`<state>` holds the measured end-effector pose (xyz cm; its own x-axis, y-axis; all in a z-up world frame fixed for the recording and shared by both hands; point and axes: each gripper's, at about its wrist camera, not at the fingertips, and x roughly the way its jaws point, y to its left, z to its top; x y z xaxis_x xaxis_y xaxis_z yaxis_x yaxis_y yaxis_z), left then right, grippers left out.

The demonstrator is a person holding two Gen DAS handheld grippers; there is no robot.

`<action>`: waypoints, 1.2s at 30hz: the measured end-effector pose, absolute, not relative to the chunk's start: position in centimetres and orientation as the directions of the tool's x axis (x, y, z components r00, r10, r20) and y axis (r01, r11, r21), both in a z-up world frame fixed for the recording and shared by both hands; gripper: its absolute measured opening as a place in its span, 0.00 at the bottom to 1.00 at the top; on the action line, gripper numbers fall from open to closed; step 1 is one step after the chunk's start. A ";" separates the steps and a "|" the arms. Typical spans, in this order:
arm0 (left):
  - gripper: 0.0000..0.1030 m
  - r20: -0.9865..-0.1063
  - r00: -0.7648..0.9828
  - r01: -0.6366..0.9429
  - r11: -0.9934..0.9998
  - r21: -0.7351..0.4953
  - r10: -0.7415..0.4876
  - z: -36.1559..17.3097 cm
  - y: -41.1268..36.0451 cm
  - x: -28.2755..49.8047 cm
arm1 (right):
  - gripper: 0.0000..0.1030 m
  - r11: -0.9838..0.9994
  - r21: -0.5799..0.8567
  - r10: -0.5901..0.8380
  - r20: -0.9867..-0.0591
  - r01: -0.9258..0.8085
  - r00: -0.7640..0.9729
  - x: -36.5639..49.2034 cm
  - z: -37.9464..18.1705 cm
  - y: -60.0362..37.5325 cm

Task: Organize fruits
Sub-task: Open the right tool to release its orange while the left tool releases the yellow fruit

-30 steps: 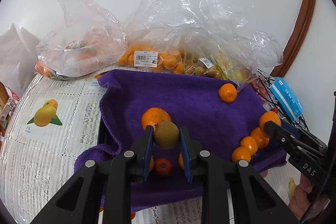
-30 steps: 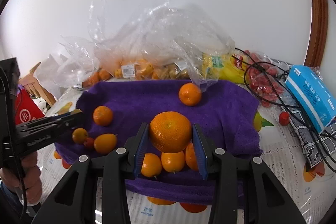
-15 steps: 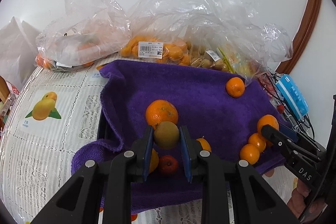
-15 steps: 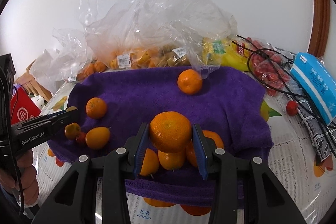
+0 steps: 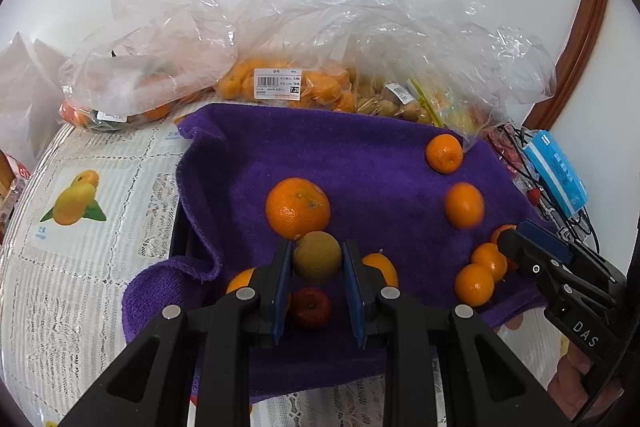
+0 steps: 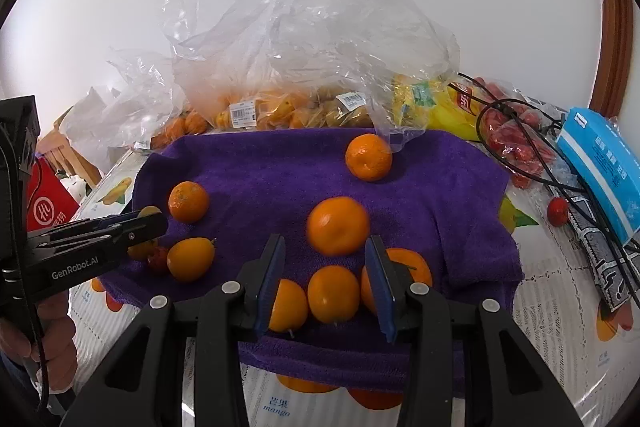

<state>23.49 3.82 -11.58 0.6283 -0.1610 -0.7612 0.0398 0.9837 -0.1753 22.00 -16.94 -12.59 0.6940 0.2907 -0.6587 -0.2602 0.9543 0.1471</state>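
Left gripper [image 5: 317,261] clamps a greenish-brown round fruit [image 5: 317,257]; right gripper [image 6: 325,259] gapes wide, holding nothing.
Purple towel [image 6: 440,187] cushions everything; the blurred orange [image 6: 338,225] just past the spread right fingers, possibly rolling, looks firm, light and smooth, best pinched across its widest middle, as the smaller fruit is.

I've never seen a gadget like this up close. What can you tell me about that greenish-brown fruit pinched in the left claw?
The greenish-brown fruit is small, round and dull-skinned, olive fading to tan, with no stem showing. The left claw holds it between two blue-padded fingers, one pressed on each side. It sits over the purple towel, just in front of a larger orange that may touch it, with a small red fruit below. What kind of fruit it is cannot be told.
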 end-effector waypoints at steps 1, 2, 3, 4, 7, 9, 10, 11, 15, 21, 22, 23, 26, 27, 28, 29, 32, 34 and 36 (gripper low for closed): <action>0.24 -0.761 0.629 0.040 0.984 -0.173 -0.159 -11.6 3.8 23.5 | 0.40 0.955 0.143 0.289 -0.658 -0.262 0.695 22.0 -12.6 -16.9; 0.24 -0.761 0.629 0.041 0.984 -0.172 -0.159 -11.6 3.7 23.5 | 0.40 0.955 0.139 0.287 -0.658 -0.263 0.696 21.9 -12.6 -16.8; 0.24 -0.761 0.629 0.042 0.984 -0.171 -0.159 -11.6 3.7 23.4 | 0.40 0.955 0.135 0.286 -0.657 -0.265 0.698 21.8 -12.5 -16.8; 0.24 -0.761 0.629 0.041 0.984 -0.171 -0.158 -11.6 3.7 23.4 | 0.40 0.955 0.134 0.286 -0.655 -0.266 0.699 21.8 -12.5 -16.8; 0.24 -0.758 0.633 0.041 0.985 -0.171 -0.158 -11.6 3.7 23.4 | 0.40 0.955 0.134 0.287 -0.649 -0.265 0.704 21.6 -12.2 -16.8; 0.24 -0.758 0.633 0.040 0.985 -0.168 -0.155 -11.6 3.6 23.4 | 0.40 0.955 0.135 0.286 -0.646 -0.263 0.707 21.5 -12.1 -16.9; 0.25 -0.759 0.632 0.041 0.985 -0.166 -0.154 -11.6 3.6 23.4 | 0.40 0.955 0.136 0.286 -0.645 -0.262 0.708 21.5 -12.0 -16.9; 0.27 -0.761 0.630 0.042 0.985 -0.166 -0.155 -11.6 3.6 23.4 | 0.40 0.955 0.137 0.286 -0.645 -0.261 0.708 21.5 -12.0 -16.9; 0.40 -0.754 0.638 0.044 0.985 -0.166 -0.156 -11.2 3.6 23.2 | 0.40 0.956 0.139 0.286 -0.644 -0.260 0.710 21.4 -11.8 -17.0; 0.49 -0.746 0.651 0.047 0.988 -0.146 -0.141 -10.4 3.2 22.8 | 0.40 0.956 0.137 0.286 -0.639 -0.260 0.714 20.9 -11.4 -16.7; 0.50 -0.744 0.652 0.051 0.987 -0.153 -0.148 -10.3 3.2 22.7 | 0.40 0.957 0.137 0.283 -0.639 -0.256 0.715 20.8 -11.3 -16.7; 0.50 -0.742 0.653 0.050 0.987 -0.152 -0.148 -10.1 3.1 22.5 | 0.40 0.958 0.136 0.280 -0.640 -0.253 0.715 20.7 -11.1 -16.7; 0.51 -0.737 0.663 0.055 0.990 -0.131 -0.135 -9.6 2.8 22.2 | 0.40 0.962 0.130 0.269 -0.628 -0.242 0.730 19.9 -10.4 -16.9; 0.51 -0.735 0.665 0.055 0.991 -0.125 -0.129 -9.5 2.7 22.1 | 0.40 0.963 0.127 0.262 -0.627 -0.236 0.733 19.6 -10.1 -17.0; 0.52 -0.734 0.666 0.057 0.991 -0.122 -0.128 -9.3 2.7 22.0 | 0.40 0.964 0.124 0.259 -0.628 -0.233 0.734 19.3 -9.9 -17.1; 0.52 -0.732 0.668 0.061 0.991 -0.123 -0.132 -9.2 2.6 21.9 | 0.40 0.966 0.119 0.252 -0.628 -0.229 0.736 19.1 -9.6 -17.2; 0.53 -0.730 0.670 0.063 0.990 -0.126 -0.135 -8.8 2.5 21.4 | 0.40 0.971 0.107 0.232 -0.627 -0.213 0.743 18.2 -8.8 -17.5; 0.53 -0.730 0.669 0.063 0.990 -0.128 -0.137 -8.6 2.4 21.0 | 0.40 0.974 0.107 0.224 -0.628 -0.202 0.745 17.6 -8.3 -17.8; 0.53 -0.734 0.666 0.057 0.990 -0.130 -0.135 -8.5 2.4 20.5 | 0.40 0.975 0.106 0.217 -0.624 -0.194 0.750 16.9 -7.6 -18.2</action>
<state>20.48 2.42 -8.46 0.6656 -0.1349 -0.7340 0.0567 0.9898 -0.1305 16.91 -18.17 -7.58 0.7504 0.2174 -0.6242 -0.1940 0.9752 0.1063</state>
